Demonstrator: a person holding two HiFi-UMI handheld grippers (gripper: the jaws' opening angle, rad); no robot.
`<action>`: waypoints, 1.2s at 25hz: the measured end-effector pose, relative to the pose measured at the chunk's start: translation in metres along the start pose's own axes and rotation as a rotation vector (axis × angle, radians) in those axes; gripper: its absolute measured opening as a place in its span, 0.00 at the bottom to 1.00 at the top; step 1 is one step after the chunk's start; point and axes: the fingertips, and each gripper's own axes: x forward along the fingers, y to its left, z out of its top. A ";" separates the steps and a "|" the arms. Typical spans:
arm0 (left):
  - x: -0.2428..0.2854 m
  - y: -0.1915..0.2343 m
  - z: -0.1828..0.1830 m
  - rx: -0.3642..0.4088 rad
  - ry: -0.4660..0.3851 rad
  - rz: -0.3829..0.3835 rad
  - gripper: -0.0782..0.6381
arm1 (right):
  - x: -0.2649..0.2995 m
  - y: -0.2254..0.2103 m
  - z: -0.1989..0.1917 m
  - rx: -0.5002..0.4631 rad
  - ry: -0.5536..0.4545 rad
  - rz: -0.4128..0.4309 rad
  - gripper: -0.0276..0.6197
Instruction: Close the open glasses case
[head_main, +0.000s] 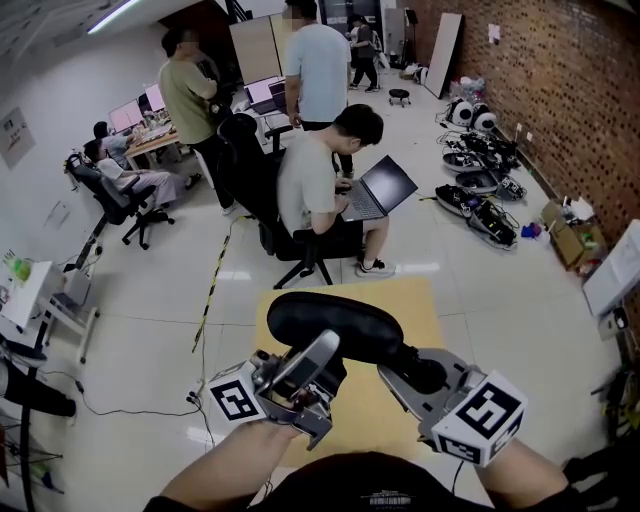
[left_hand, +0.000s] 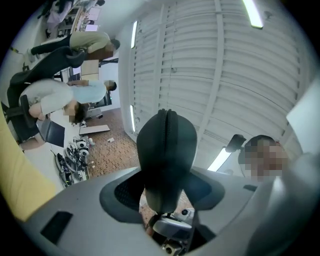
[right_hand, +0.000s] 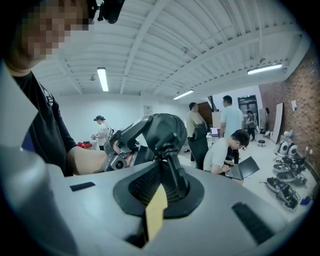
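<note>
Glasses case (head_main: 335, 322): black, oval and hard-shelled. It is held in the air between my two tools, above the yellow desk (head_main: 420, 310) and clear of its surface.
Left hand-held gripper (head_main: 305, 370): it pinches the near-left end of the case. In the left gripper view the pads sit against both sides of the case's lower end (left_hand: 166, 155), which fills the gap between them.
Right hand-held gripper (head_main: 418, 372): its jaws are pressed together at the right end of the case. In the right gripper view they nip a thin black tab (right_hand: 176, 172) that runs down from the case (right_hand: 165, 131) into the closed jaws.
Case relative to the grippers: it bridges the two, with the left tool under and beside one end and the right tool at the other. The main body lies ahead of both, farther from me.
Seam (left_hand: 166, 130): in the left gripper view a narrow dark line runs up the middle of the case, end-on. I see no gap between the halves there.
Orientation: in the head view the long axis runs roughly left to right, and the right end dips slightly toward the right tool.
Cross-check: the right gripper view shows the left tool (right_hand: 122, 145) against the far side of the case.
Surroundings: a person with a laptop (head_main: 385, 185) sits beyond the desk, well apart from the case.
</note>
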 end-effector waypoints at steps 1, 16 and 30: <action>-0.002 0.001 -0.003 0.001 0.024 0.004 0.45 | -0.001 -0.002 -0.001 -0.004 0.007 -0.002 0.02; -0.009 0.005 -0.014 -0.057 0.013 -0.006 0.44 | 0.007 0.017 -0.023 0.009 0.069 0.074 0.02; -0.009 0.001 -0.031 -0.092 0.027 -0.052 0.55 | 0.008 0.055 -0.040 0.053 0.205 0.291 0.02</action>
